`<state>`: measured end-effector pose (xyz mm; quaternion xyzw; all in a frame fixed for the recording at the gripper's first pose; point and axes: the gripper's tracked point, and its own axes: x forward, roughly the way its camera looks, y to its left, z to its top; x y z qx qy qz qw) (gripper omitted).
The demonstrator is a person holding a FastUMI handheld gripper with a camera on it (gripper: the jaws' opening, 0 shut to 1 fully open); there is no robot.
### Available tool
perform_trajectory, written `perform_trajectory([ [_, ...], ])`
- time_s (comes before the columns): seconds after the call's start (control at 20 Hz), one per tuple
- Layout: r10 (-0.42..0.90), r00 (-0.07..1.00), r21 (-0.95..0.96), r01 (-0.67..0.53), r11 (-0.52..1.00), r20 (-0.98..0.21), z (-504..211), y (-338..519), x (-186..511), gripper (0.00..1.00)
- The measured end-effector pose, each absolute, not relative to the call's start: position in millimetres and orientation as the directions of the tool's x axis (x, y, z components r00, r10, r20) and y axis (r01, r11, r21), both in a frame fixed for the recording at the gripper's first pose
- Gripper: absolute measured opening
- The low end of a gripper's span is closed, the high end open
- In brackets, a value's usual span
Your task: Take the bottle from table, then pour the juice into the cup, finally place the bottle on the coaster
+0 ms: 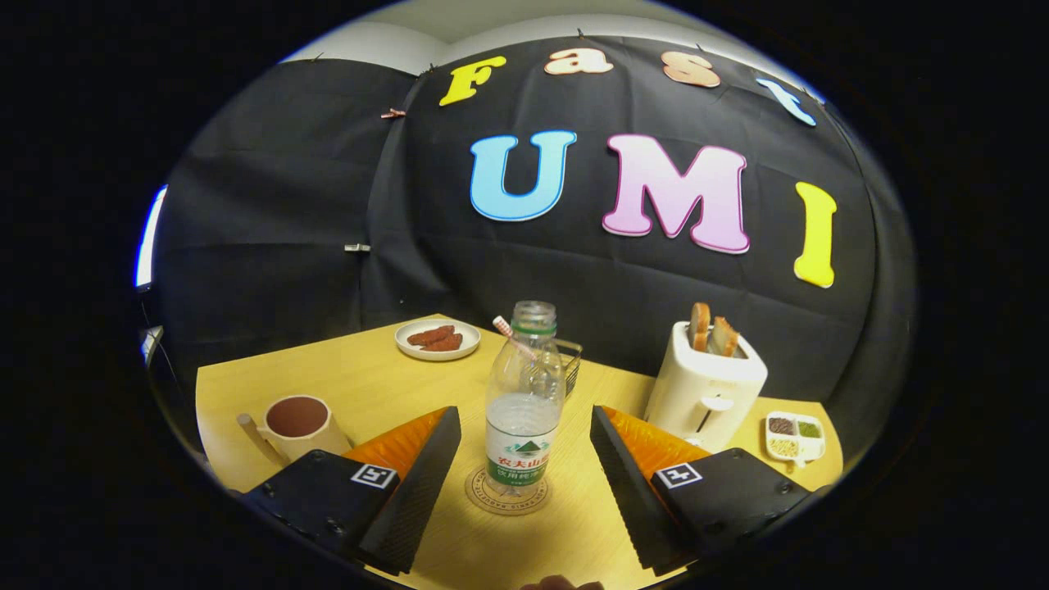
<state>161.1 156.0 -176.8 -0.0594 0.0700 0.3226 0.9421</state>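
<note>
Bottle [524, 401] stands upright on the round coaster [506, 490], cap off, roughly half full of clear liquid. Gripper [524, 459] sits level with it, fingers [418, 483] spread wide apart, one on each side of the bottle's lower half, neither touching; clear gaps on both flanks. Cup [298, 424] stands beyond the left finger, handle turned outward, dark liquid inside it. Judging from how things lie, the bottle is already where the task wants it to end, so this reads as the release stage or close to it. Risks from here, as I judge them: a sideways drift while backing off would put a finger's inner face against the bottle wall, and a light, open-necked bottle would tip and spill across the desk [352, 385]. The bottle base seems to rest toward the right of the coaster rather than dead centre, so a nudge could slide it partly off the rim. Pulling back to the left could clip the cup. Toaster [706, 392] with two bread slices stands beyond the right finger, a small sectioned condiment dish [795, 436] next to it; plate [438, 338] of reddish food and a wire basket [569, 360] lie further back, well apart from the bottle's base.
</note>
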Motion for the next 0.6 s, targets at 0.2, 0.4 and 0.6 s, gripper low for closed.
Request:
perform_trajectory([
  [0.2, 0.550, 0.824, -0.104, -0.564, 0.819, -0.137, -125.8, 131.2, 146.7, 0.98],
  [0.4, 0.506, 0.860, -0.103, -0.511, 0.853, -0.075, -58.5, 99.1, 120.5, 0.98],
  [0.6, 0.421, 0.906, -0.124, -0.424, 0.897, -0.049, -8.2, 65.6, 99.6, 0.98],
])
